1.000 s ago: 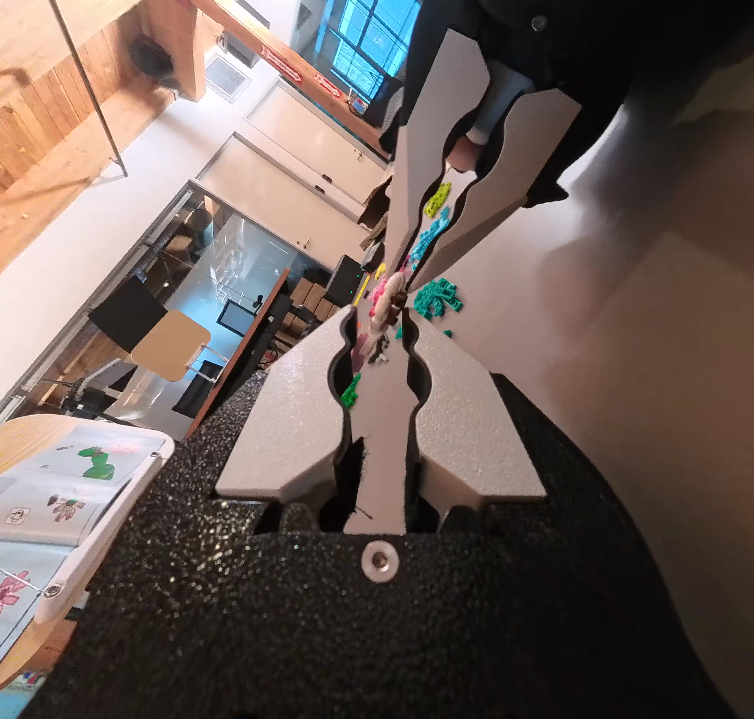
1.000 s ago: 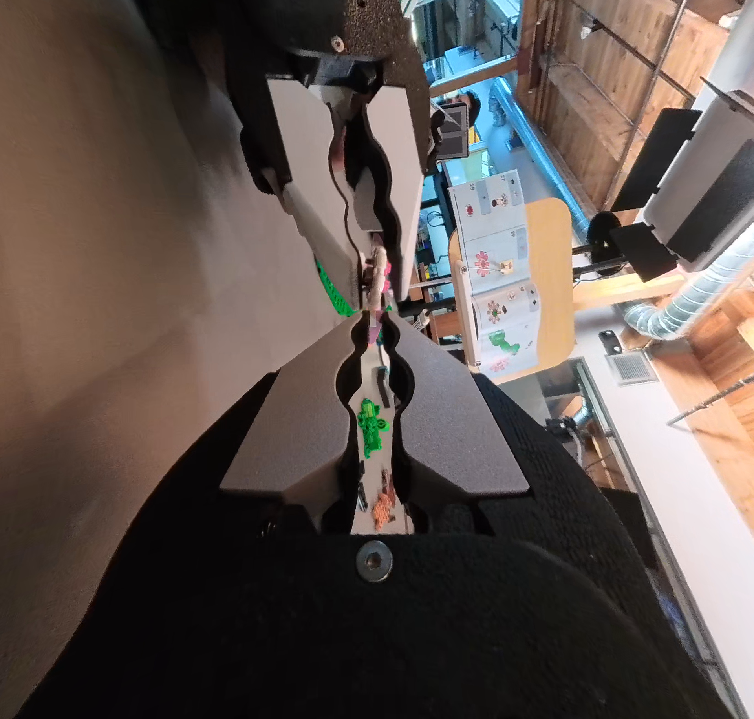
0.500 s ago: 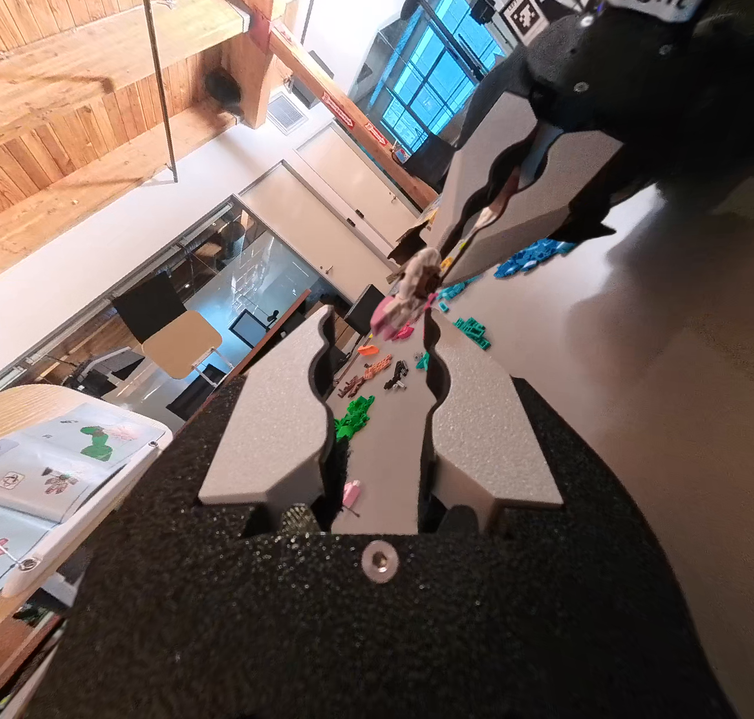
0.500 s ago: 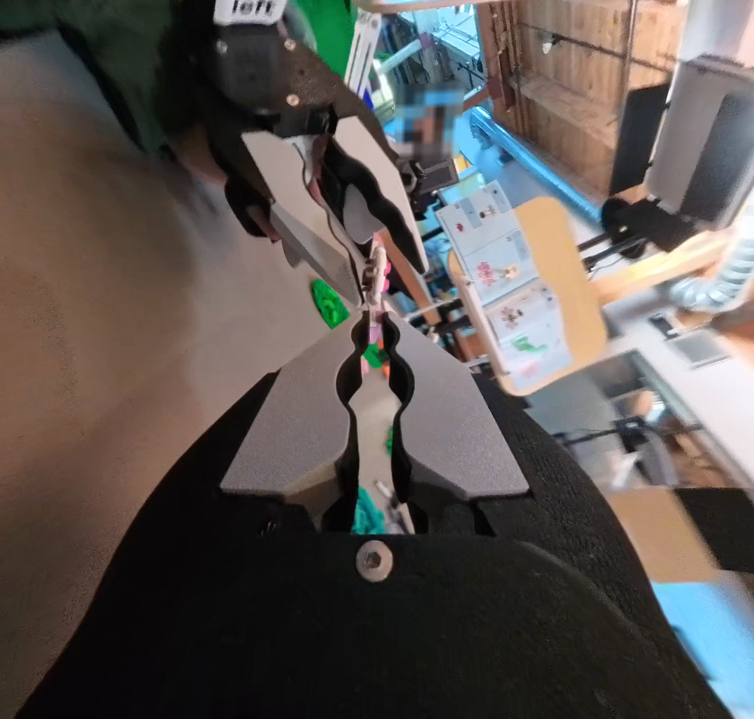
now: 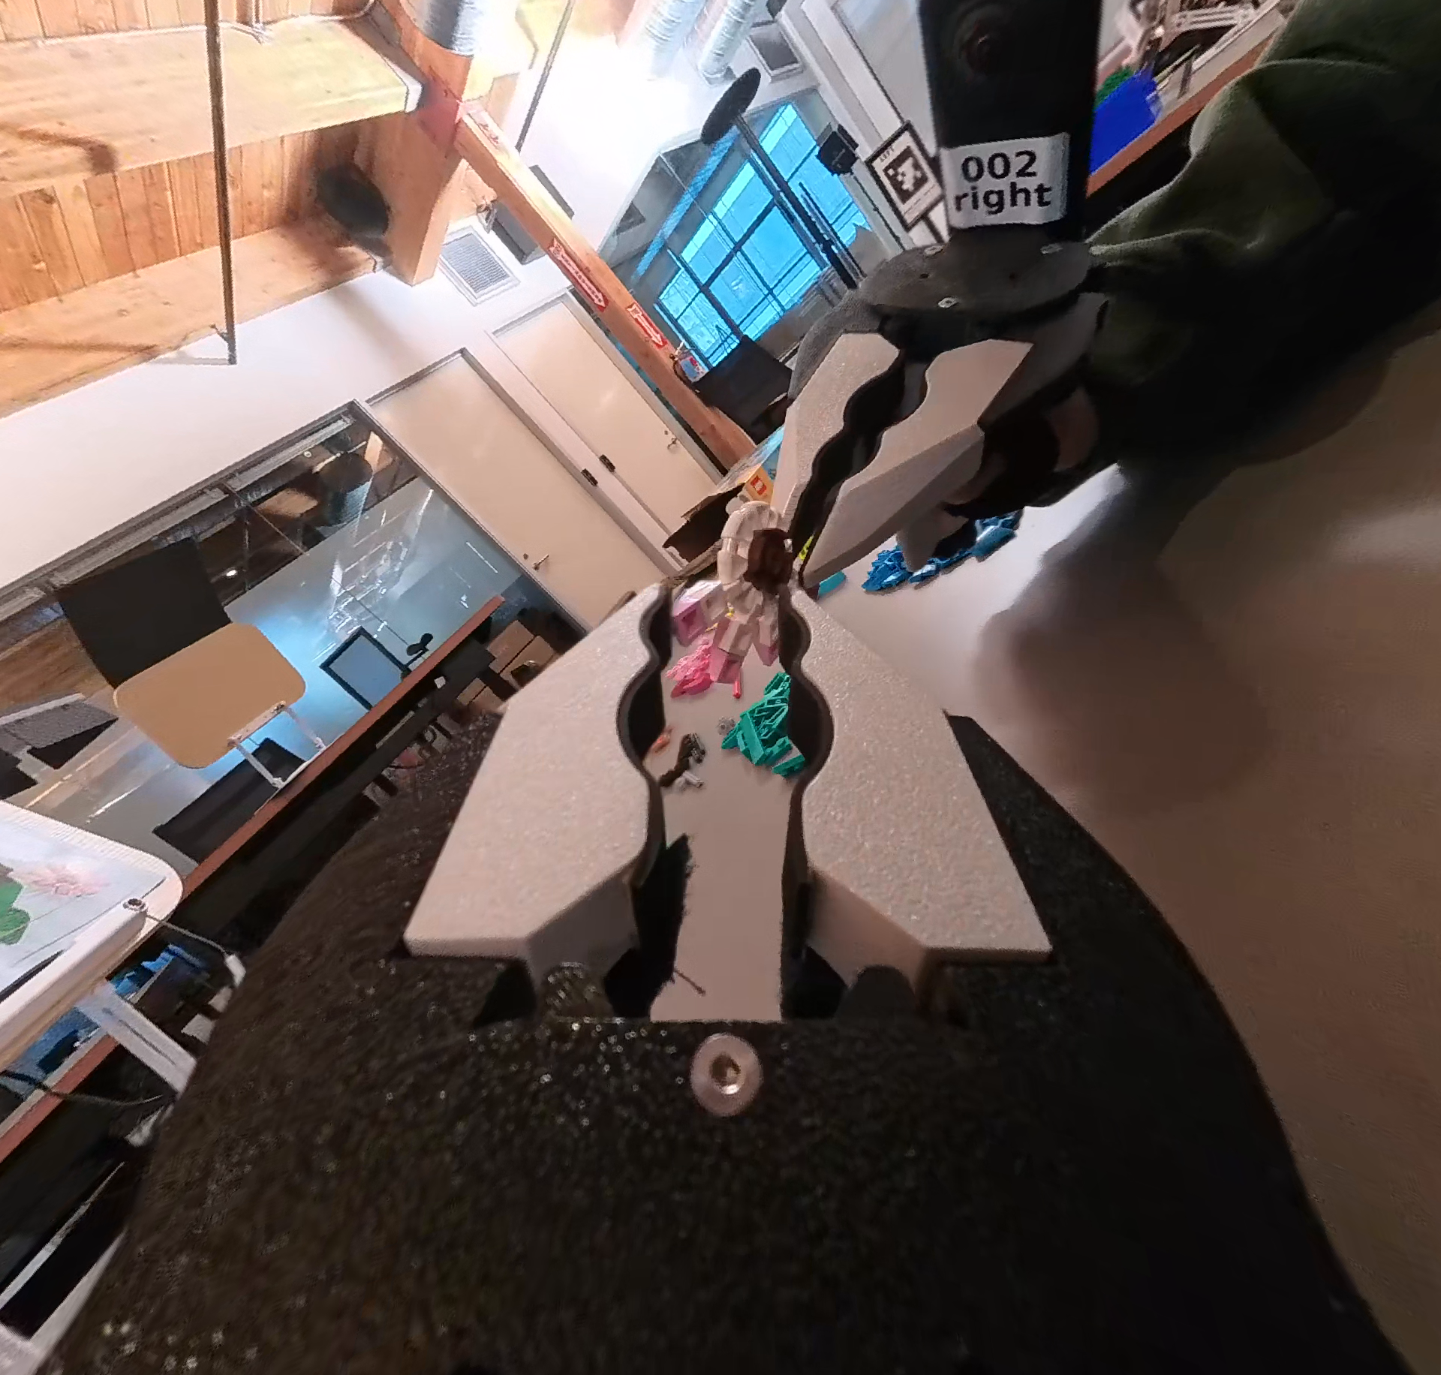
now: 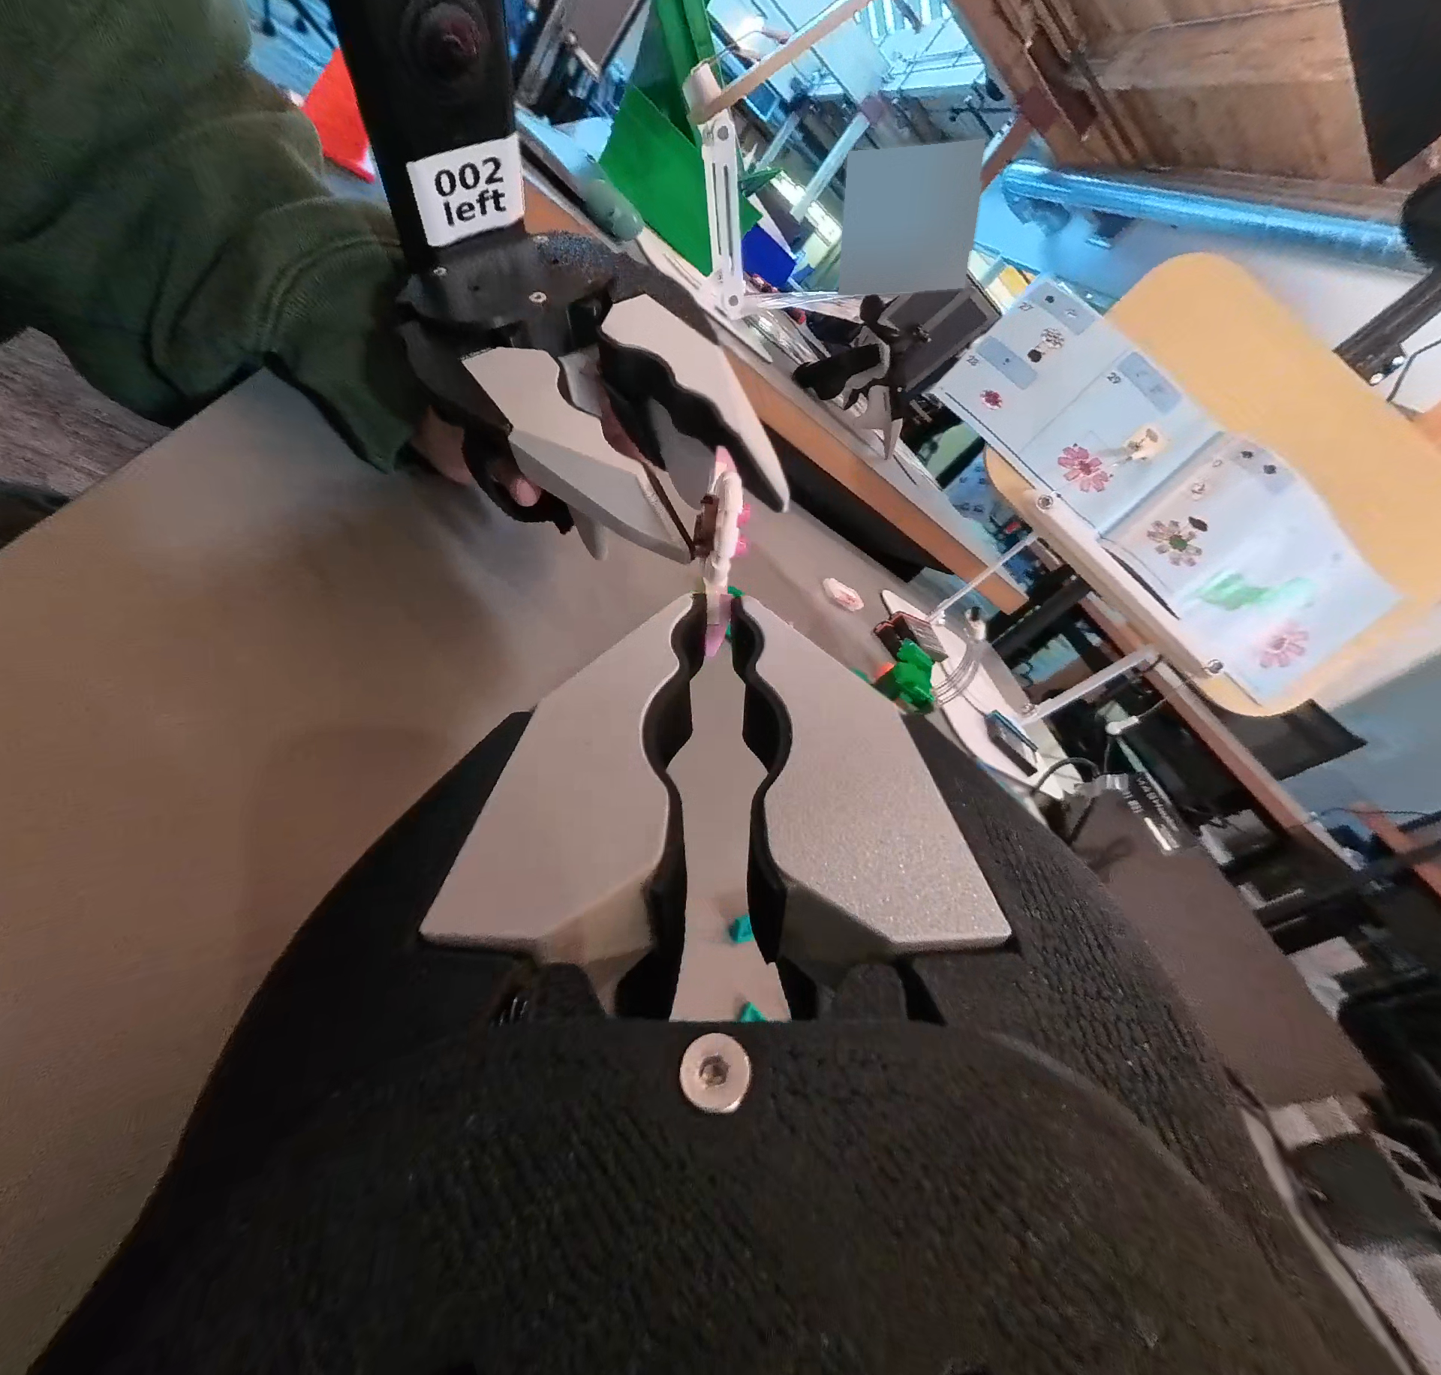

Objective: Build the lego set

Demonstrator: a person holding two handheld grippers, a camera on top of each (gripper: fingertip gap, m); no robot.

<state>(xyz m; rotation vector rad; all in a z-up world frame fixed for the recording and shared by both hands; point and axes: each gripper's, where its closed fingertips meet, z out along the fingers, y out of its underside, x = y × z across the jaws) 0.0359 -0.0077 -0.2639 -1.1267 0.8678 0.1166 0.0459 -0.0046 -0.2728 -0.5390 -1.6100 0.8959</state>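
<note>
A small lego flower (image 5: pixel 747 554), white petals with a brown centre and pink parts, hangs in the air above the grey table (image 5: pixel 1185 753). My left gripper (image 5: pixel 729 597) has its tips closed around the flower's lower part. In the right wrist view the flower (image 6: pixel 724 534) stands edge-on, and my right gripper (image 6: pixel 716 603) pinches its lower pink edge. The right gripper (image 5: pixel 799 558) comes in from the upper right in the left wrist view. The left gripper (image 6: pixel 729 534) comes in from the upper left in the right wrist view. Both are held by hands in green sleeves.
Loose pieces lie on the table: a teal pile (image 5: pixel 764 729), a pink pile (image 5: pixel 694 671), a blue pile (image 5: pixel 936 558), small black parts (image 5: pixel 682 764) and green pieces (image 6: pixel 908 675). An open instruction booklet (image 6: pixel 1170 526) stands on a holder past the table's edge.
Both grippers have swung round with the flower still between them, so both views tilt differently. The other gripper now sits farther off in each view.
</note>
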